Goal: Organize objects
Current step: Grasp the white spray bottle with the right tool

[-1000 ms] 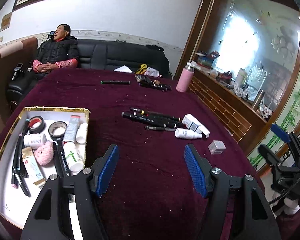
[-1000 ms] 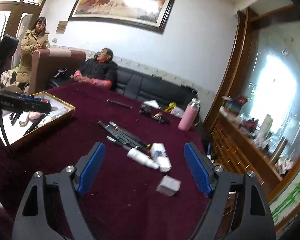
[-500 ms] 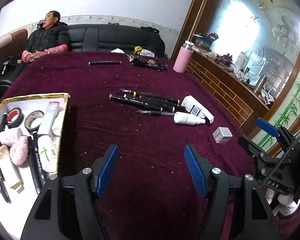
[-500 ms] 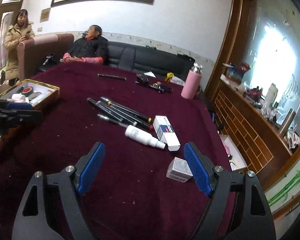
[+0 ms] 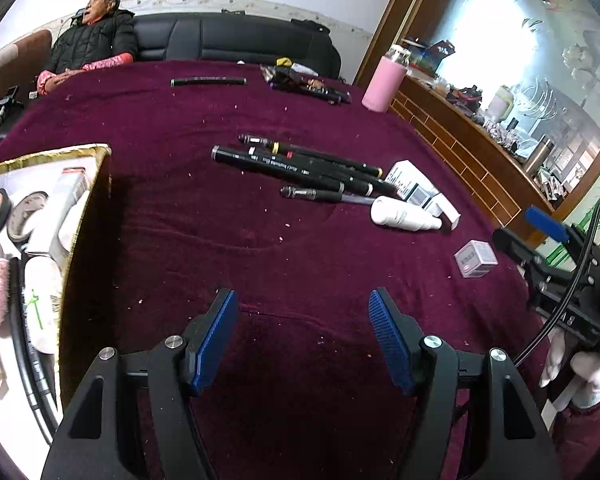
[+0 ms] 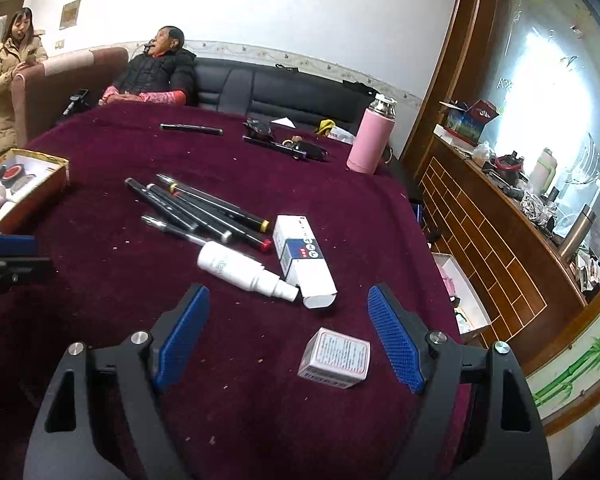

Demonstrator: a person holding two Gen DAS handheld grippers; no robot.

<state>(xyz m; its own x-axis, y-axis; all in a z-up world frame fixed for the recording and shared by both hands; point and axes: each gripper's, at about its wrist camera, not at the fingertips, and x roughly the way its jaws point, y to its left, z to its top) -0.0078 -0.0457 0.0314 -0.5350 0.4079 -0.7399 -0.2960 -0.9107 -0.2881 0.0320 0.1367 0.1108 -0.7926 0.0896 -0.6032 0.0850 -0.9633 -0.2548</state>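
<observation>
My left gripper (image 5: pixel 302 312) is open and empty above the maroon tablecloth (image 5: pixel 220 248). A gold-rimmed tray (image 5: pixel 88 208) with tape rolls, bottles and pens lies to its left. My right gripper (image 6: pixel 288 312) is open and empty, with a small white box (image 6: pixel 335 354) lying between its fingers, close to the right one. Ahead lie a white bottle (image 6: pixel 240 270), a long white carton (image 6: pixel 302 258) and several black pens (image 6: pixel 196 210). The same pens (image 5: pixel 300 166), bottle (image 5: pixel 402 214) and small box (image 5: pixel 475 258) show in the left wrist view.
A pink flask (image 6: pixel 370 140) stands at the far right of the table. A single black pen (image 6: pixel 191 128) and a dark bundle (image 6: pixel 284 142) lie at the far side. A person sits on the black sofa (image 6: pixel 284 88). A wooden counter (image 6: pixel 500 216) runs along the right.
Both grippers have tilted down and moved forward over the table. The small white box has come in between the right gripper's fingers. Both stay open.
</observation>
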